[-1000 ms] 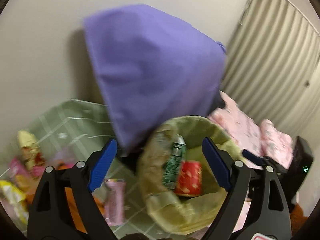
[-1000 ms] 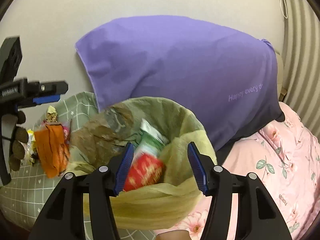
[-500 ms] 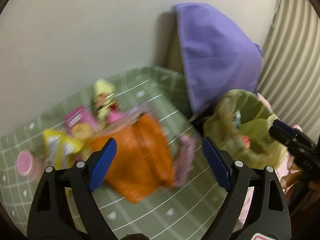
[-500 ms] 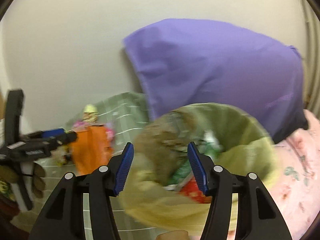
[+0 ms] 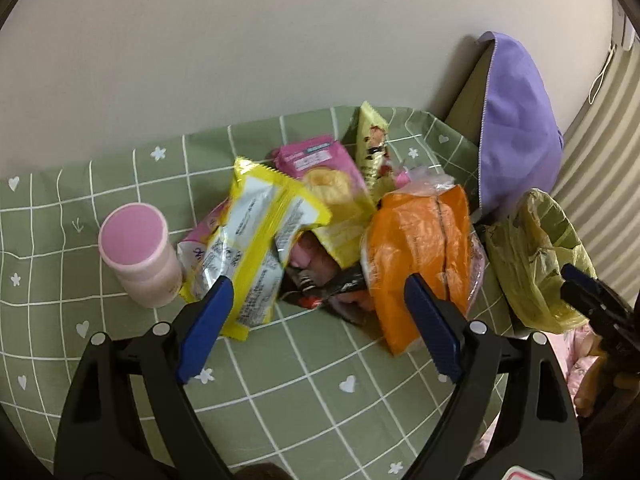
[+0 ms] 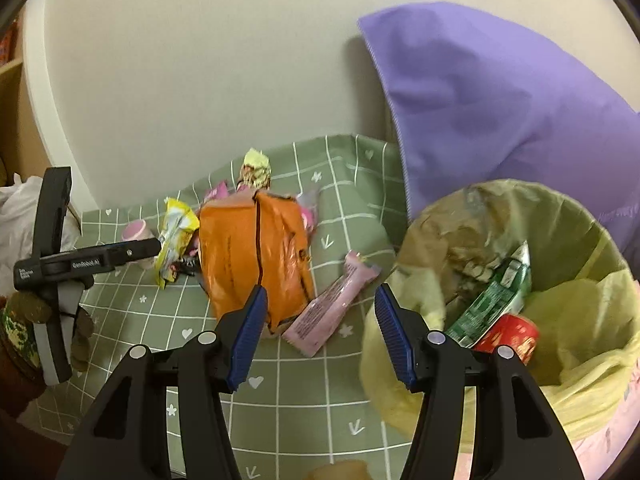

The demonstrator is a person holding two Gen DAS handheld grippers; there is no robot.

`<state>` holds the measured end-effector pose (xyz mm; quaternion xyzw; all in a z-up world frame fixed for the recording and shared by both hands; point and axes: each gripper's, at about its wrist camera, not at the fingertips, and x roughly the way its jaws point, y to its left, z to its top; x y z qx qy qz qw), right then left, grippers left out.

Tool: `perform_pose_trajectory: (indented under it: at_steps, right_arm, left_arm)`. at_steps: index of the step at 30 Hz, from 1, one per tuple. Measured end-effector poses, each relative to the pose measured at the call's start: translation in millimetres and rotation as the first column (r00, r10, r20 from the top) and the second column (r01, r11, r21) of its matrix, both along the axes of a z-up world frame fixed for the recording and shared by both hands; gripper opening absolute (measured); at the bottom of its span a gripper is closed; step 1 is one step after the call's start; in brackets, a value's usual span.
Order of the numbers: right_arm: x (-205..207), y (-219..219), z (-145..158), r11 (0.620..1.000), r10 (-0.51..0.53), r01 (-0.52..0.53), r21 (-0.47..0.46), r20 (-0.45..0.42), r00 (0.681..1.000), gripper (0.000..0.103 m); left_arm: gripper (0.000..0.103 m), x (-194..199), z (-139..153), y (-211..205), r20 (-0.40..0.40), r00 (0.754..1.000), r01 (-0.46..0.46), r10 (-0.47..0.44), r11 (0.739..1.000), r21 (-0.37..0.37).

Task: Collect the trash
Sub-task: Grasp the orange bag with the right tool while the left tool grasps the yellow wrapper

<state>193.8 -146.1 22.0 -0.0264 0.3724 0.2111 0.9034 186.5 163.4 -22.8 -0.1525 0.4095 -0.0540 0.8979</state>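
A: We have both grippers spread wide and empty. Our left gripper (image 5: 316, 320) hangs over the wrapper pile (image 5: 312, 216) on the green cloth (image 5: 280, 392); our right gripper (image 6: 318, 328) sits between the pink bar (image 6: 332, 304) and the bin (image 6: 520, 368).

B: So the trash is mostly on the cloth, with a can (image 6: 508, 336) and a green packet (image 6: 496, 292) already in the bin.

A: Yes. Our worry is the pile: the yellow packet (image 5: 260, 240) overlaps others, so closing on it may drag neighbours off.

B: The pink cup (image 5: 138, 252) stands just beside that packet. We could knock it over.

A: The orange bag (image 5: 420, 256) looks slick and puffy, so we may lose it mid-carry.

B: And the bin's liner (image 6: 580, 384) is loose; if we brush it, the bin may tip.
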Motion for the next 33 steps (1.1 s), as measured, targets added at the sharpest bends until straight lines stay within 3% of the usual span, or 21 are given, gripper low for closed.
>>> perform_pose_trajectory:
  at_steps: [5,11,17,21,24,27,33]
  right_arm:
    - [6.2,16.6,-15.4,1.000,0.019,-0.020,0.000,-0.031,0.999,0.053]
    - [32.4,50.1,-32.1,0.997,0.080,-0.079,0.021,-0.053,0.995,0.053]
    - [73.8,83.1,-53.1,0.995,0.089,-0.094,-0.042,-0.119,0.989,0.052]
    - [95.0,98.3,-69.9,0.994,0.077,-0.089,-0.057,-0.188,0.979,0.042]
    - [102.1,107.9,-75.7,0.992,0.080,-0.099,-0.076,-0.220,0.972,0.019]
    - [102.8,110.5,-69.7,0.992,0.071,-0.090,-0.086,-0.207,0.976,0.011]
    - [94.6,92.7,-48.1,0.998,0.010,-0.022,-0.065,-0.174,0.985,0.008]
  left_arm:
    - [0.083,3.3,5.6,15.0,0.028,0.999,-0.041,0.039,0.996,0.078]
    - [0.083,2.8,22.9,23.5,0.068,0.998,-0.011,0.002,0.991,0.136]
    - [0.083,2.1,39.0,45.9,0.073,0.997,-0.014,0.007,0.994,0.107]
    - [0.083,5.2,40.8,60.5,0.071,0.997,-0.032,0.027,0.997,0.071]
    - [0.083,10.6,37.8,66.9,0.067,0.997,-0.031,0.027,0.998,0.052]
    - [0.083,19.1,33.1,67.8,0.054,0.998,-0.018,0.016,0.999,0.038]
    - [0.083,36.9,22.5,58.0,0.030,0.999,0.017,-0.018,0.998,0.060]
